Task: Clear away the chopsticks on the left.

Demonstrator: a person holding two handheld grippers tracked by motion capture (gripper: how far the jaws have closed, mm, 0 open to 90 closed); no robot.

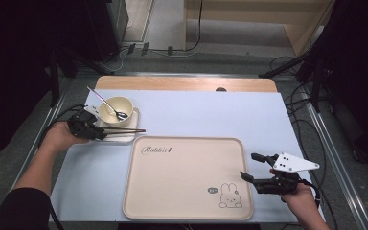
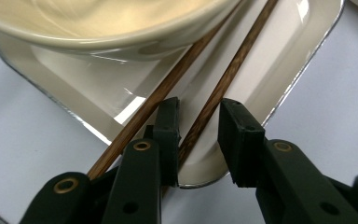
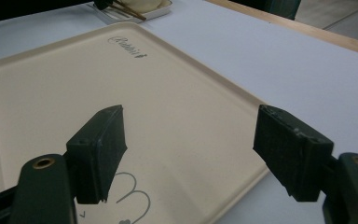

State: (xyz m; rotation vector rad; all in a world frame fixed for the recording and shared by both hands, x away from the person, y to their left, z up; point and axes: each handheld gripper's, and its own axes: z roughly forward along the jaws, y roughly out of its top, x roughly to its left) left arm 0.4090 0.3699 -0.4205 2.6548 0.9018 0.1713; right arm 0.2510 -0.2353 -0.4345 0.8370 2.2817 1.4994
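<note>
A cream bowl (image 1: pixel 116 109) with a metal spoon (image 1: pixel 103 101) in it stands on a small white plate (image 1: pixel 130 137) at the left of the table. Two brown chopsticks (image 1: pixel 127 130) lie across the plate's front. My left gripper (image 1: pixel 100 131) reaches in from the left at the plate's edge. In the left gripper view its jaws (image 2: pixel 199 105) stand narrowly apart around one chopstick (image 2: pixel 233 70), which lies against the left pad, clear of the right. The other chopstick (image 2: pixel 140 121) runs outside them. My right gripper (image 1: pixel 247 165) is open over the right edge of the beige tray (image 1: pixel 187 177), nothing between its jaws (image 3: pixel 189 112).
The tray (image 3: pixel 51 84) bears a rabbit drawing (image 1: pixel 230 196) and lettering (image 1: pixel 157 150). A pale blue mat (image 1: pixel 211 115) covers the table, with a wooden strip (image 1: pixel 182 84) at the far edge. Cables and dark stands lie on the floor beyond.
</note>
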